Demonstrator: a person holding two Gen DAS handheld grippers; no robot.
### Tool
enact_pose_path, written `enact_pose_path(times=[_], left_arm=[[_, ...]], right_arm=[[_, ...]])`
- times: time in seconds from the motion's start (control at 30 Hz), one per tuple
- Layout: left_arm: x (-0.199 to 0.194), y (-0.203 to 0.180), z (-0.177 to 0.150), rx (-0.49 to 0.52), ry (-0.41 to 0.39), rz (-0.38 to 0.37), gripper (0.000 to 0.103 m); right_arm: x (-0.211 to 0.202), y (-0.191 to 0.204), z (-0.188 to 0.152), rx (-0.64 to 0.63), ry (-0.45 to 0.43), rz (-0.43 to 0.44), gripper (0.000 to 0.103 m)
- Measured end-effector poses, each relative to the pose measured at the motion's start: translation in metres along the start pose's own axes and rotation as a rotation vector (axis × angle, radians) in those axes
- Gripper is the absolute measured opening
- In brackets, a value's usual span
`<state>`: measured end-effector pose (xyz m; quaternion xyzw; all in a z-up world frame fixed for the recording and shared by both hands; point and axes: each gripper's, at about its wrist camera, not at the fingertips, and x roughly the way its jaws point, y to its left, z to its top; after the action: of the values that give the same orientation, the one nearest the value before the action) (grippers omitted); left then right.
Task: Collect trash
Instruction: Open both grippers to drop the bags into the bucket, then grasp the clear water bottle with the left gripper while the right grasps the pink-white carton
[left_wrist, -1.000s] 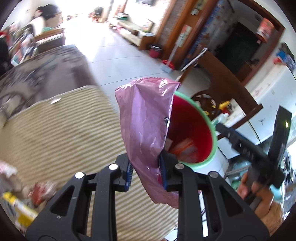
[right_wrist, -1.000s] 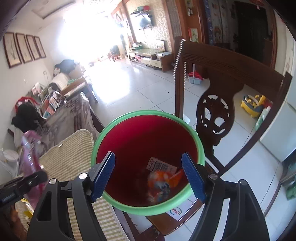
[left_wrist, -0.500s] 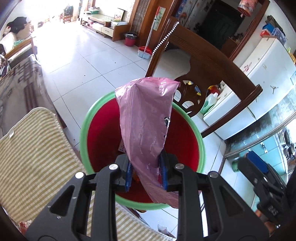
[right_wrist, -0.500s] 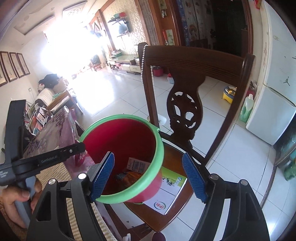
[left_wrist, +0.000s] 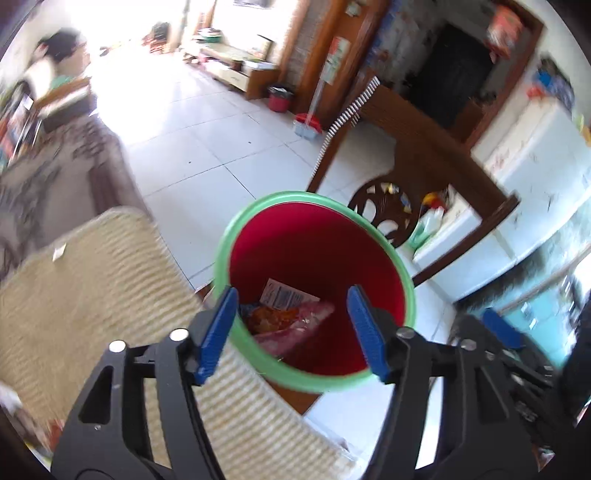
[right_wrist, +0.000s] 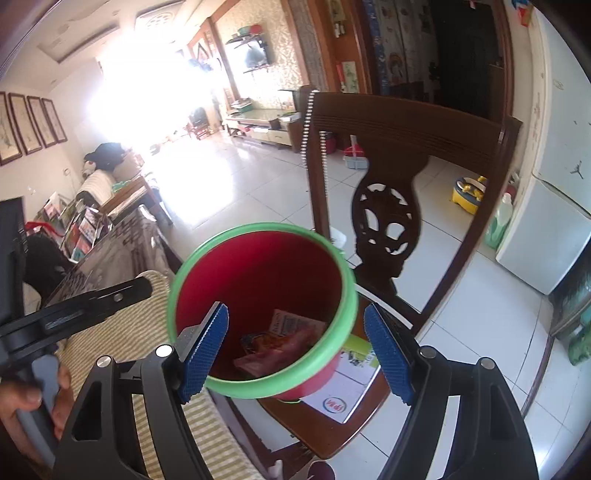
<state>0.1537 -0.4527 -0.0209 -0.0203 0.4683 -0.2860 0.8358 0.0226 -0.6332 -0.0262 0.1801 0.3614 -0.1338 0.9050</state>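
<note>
Pink bag (left_wrist: 295, 325) lies in bucket (left_wrist: 402, 280), seemingly below opening left gripper (left_wrist: 293, 330).

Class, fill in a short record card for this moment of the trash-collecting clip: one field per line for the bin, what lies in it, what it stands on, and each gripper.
bin: red bucket with a green rim, upright
contents: pink bag, an orange wrapper and a white printed packet at the bottom
support: seat of a dark wooden chair, beside a striped cloth
left gripper: above the bucket mouth, jaws opening, nothing between them
right gripper: open, empty, hovering over the bucket
</note>
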Motion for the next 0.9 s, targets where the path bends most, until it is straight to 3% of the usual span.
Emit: enact_pose_path(times=[0.1, 0.43, 0.6, 0.8, 0.9], left_arm=[[-0.027, 0.029, -0.023, -0.062, -0.014, 0.023, 0.064], [-0.103, 0.134, -0.056, -0.228, -0.087, 0.145, 0.064], [-0.149, 0.209, -0.08, -0.305, -0.13, 0.272, 0.064], [-0.192, 0.311, -0.131, -0.418, -0.091, 0.455, 0.063], [-0.203, 0.35, -0.152, -0.45, -0.044, 0.495, 0.062]], right_arm=[[0.004, 0.026, -0.003, -0.039, 0.006, 0.029, 0.074], [0.021, 0.148, -0.027, -0.239, 0.065, 0.156, 0.074], [0.023, 0.212, -0.052, -0.324, 0.098, 0.218, 0.074], [0.025, 0.274, -0.084, -0.378, 0.143, 0.259, 0.074], [0.022, 0.297, -0.098, -0.391, 0.153, 0.28, 0.074]])
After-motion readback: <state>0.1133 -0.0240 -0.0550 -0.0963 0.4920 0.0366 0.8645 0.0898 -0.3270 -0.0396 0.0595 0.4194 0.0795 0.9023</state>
